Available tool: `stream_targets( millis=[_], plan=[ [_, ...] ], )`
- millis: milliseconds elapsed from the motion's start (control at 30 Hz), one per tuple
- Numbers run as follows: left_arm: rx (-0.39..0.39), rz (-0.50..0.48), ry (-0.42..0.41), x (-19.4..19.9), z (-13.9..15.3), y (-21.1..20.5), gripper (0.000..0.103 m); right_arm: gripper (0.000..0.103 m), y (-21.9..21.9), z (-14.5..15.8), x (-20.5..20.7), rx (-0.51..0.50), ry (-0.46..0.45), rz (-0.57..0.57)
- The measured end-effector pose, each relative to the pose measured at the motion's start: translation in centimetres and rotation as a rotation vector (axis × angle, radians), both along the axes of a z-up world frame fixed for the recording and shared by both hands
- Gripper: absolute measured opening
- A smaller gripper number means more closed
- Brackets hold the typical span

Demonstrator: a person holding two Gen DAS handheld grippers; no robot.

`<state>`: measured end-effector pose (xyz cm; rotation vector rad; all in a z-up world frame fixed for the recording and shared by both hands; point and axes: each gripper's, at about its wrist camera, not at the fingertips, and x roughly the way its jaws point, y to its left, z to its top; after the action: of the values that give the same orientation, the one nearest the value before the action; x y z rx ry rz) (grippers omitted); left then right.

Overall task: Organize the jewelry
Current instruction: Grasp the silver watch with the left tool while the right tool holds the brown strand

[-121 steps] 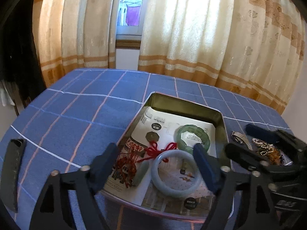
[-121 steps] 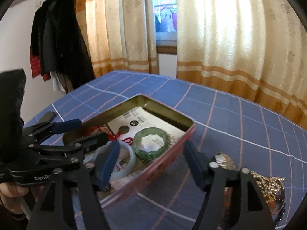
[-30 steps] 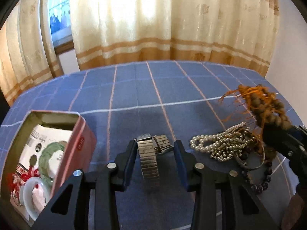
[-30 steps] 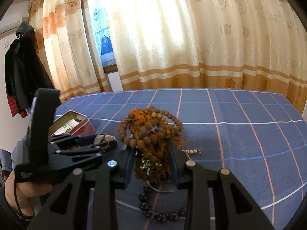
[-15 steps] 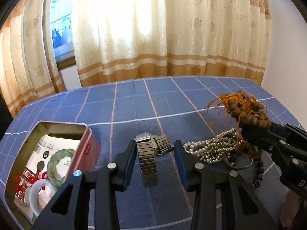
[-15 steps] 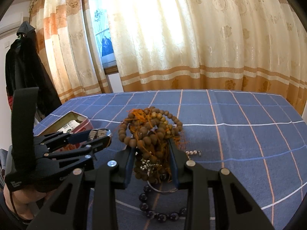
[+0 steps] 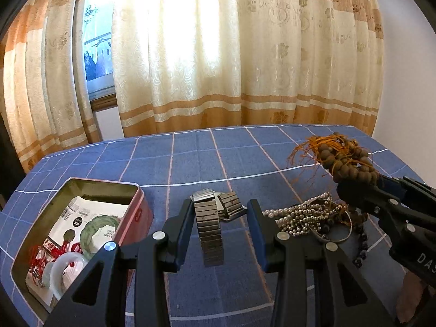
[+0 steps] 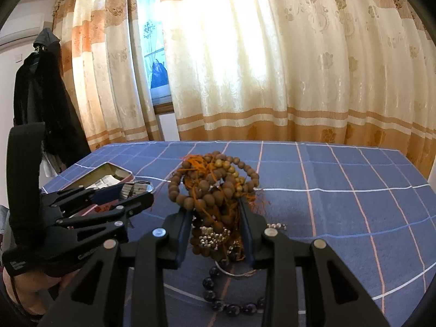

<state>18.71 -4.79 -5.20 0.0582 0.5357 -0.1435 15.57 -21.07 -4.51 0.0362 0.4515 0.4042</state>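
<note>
At the far left of the left wrist view an open tin sits on the counter, which is covered by a blue checked cloth. Inside the tin lie a printed leaflet, a green bangle, a pale bangle and a red knotted cord.

Just right of the tin, the left claw is clenched on a metal watch: the linked band hangs down between the blue pads, with the folded clasp end at the fingertips. In the right wrist view the same claw shows from the side, with the watch at its tip and the tin behind it.

Further right a heap of pearl strands, a thin metal bangle and a string of dark beads rests on the counter.

At the right, the right claw is grasping a bundle of brown wooden beads tangled with orange tassel threads, held above the heap; the dark beads lie on the cloth just below it. From the left wrist camera the bundle sticks up from that claw's tip.

Cream and orange curtains hang behind the counter.
</note>
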Motion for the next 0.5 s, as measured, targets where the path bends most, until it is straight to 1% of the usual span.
stream_targets(
  millis=[267, 500],
  plan=[
    [-0.028, -0.015, -0.011, -1.3, 0.1, 0.5, 0.041, 0.035, 0.0, 0.1, -0.3, 0.004, -0.017, 0.003],
    [-0.036, -0.030, -0.018, -2.6, 0.6, 1.1, 0.041, 0.035, 0.8, 0.8, -1.1, -0.004, -0.067, 0.022]
  ],
)
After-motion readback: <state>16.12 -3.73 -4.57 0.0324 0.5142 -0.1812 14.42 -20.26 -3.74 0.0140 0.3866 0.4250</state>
